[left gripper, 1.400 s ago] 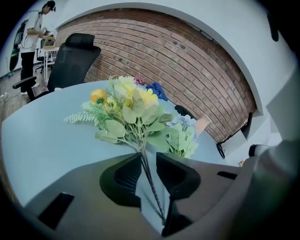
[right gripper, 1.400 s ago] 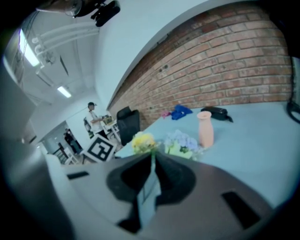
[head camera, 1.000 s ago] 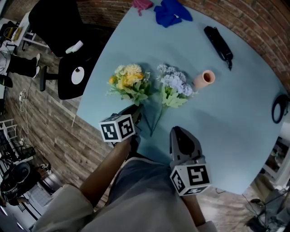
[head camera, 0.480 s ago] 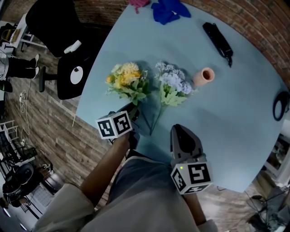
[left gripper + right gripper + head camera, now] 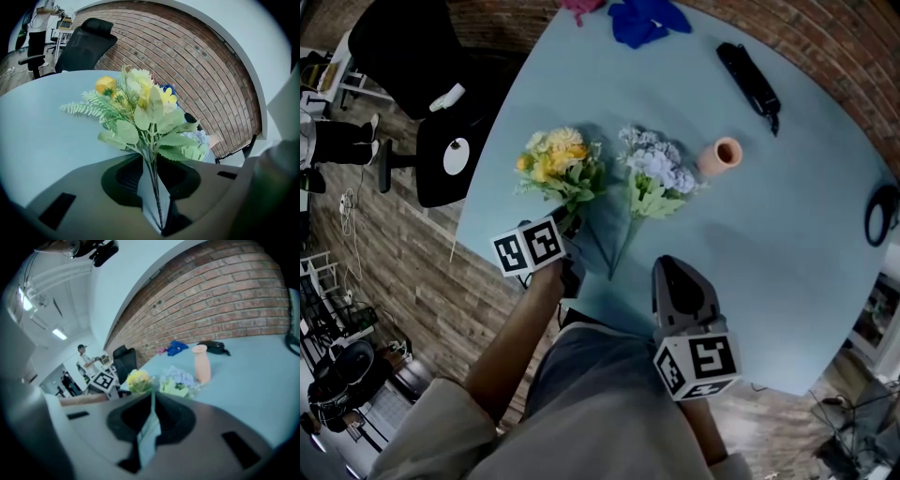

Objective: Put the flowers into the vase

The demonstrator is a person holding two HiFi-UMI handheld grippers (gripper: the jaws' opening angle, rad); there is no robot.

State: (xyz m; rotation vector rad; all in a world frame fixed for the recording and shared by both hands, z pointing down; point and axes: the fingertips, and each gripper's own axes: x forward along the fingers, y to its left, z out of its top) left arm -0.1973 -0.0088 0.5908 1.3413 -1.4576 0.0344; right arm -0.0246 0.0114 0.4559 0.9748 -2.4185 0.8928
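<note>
Room: open table (image 5: 787, 272) right of vase (image 5: 724, 156).
Left gripper (image 5: 151, 187): tilted down, jaws spread (just closing) round yellow bouquet (image 5: 558, 169) stem.
Right gripper (image 5: 151, 418): pressed together.

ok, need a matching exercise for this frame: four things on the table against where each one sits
Things:
1. yellow flowers
2. purple flowers
3. vase
4. blue cloth

Places:
A. standing upright, to the right of both bunches in the head view
B. at the far edge of the table
C. lying flat, leftmost of the four in the head view
D. lying between the other bunch and the vase

Pairs: 1-C, 2-D, 3-A, 4-B
</note>
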